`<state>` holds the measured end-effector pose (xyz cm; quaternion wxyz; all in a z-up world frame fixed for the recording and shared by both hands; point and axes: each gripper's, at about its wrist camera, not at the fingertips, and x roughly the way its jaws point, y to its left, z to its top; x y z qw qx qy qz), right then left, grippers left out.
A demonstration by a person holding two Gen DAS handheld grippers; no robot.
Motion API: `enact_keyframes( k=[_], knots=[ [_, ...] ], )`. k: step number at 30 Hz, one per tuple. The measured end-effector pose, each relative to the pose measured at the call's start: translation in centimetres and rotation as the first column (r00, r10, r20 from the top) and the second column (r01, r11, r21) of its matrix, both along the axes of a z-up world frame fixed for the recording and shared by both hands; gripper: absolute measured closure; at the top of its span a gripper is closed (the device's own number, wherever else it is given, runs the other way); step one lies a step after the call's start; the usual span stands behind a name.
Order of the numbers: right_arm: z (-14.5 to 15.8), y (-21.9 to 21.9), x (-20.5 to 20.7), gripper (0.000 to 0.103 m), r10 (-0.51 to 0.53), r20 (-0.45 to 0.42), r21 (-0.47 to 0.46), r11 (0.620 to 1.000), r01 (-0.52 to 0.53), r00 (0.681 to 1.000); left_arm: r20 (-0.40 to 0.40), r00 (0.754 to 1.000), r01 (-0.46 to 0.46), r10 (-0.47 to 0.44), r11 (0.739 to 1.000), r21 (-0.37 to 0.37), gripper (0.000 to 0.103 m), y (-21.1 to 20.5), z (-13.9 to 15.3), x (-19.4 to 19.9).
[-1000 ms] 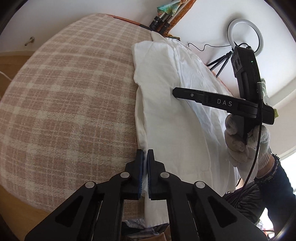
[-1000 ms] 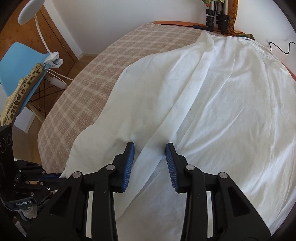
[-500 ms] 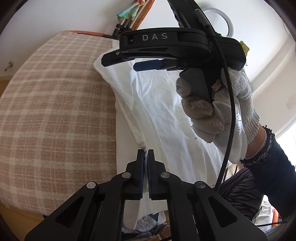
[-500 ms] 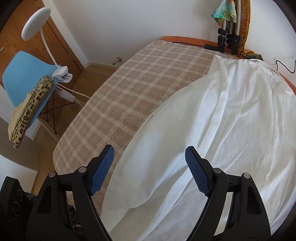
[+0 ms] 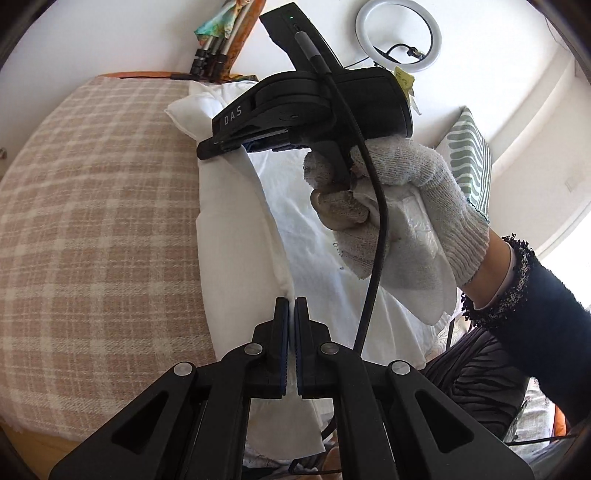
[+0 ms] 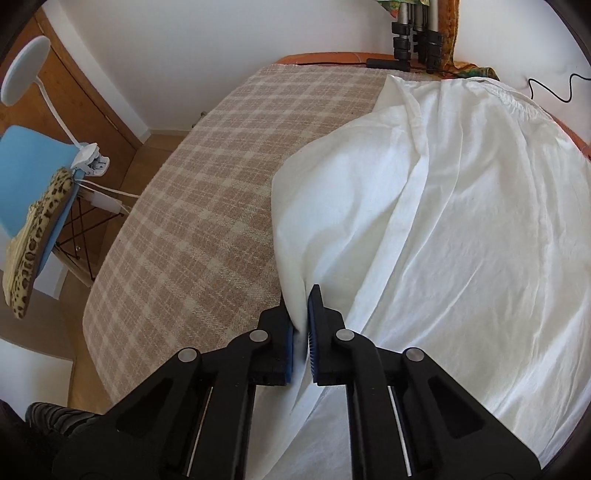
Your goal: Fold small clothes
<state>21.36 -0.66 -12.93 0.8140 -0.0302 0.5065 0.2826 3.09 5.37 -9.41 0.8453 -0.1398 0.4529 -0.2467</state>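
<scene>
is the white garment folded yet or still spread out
Partly folded: the white garment has its left edge lifted and doubled over, pinched by both the right tool and the left tool. The rest lies spread on the checked cloth.

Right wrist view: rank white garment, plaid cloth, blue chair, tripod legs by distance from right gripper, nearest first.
1. white garment: pinched in the right gripper.
2. plaid cloth: just left, under the garment.
3. blue chair: far left, off the bed.
4. tripod legs: top, by the wall.
</scene>
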Motion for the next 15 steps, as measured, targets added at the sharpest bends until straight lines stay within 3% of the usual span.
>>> enact_keyframes(
  k=[6, 13, 14, 15],
  knots=[
    [1.3, -7.8, -0.5, 0.096, -0.099, -0.061, 0.25, 0.962, 0.112, 0.993, 0.008, 0.995, 0.097, -0.097, 0.995, 0.007, 0.102, -3.8, 0.3, 1.0],
    [-1.1, -13.5, -0.2, 0.094, -0.174, -0.159, 0.247, 0.946, 0.21, 0.972, -0.013, 0.979, 0.202, -0.201, 0.979, 0.037, 0.102, -7.7, -0.5, 0.7],
    [-1.2, -13.9, -0.3, 0.091, -0.178, -0.153, 0.228, 0.951, 0.21, 0.972, -0.01, 0.977, 0.214, -0.213, 0.976, 0.043, 0.102, -8.1, -0.5, 0.9],
    [-1.2, -14.2, -0.3, 0.076, -0.182, -0.14, 0.197, 0.958, 0.207, 0.973, -0.014, 0.973, 0.23, -0.229, 0.972, 0.048, 0.099, -8.5, -0.4, 0.8]
  ],
)
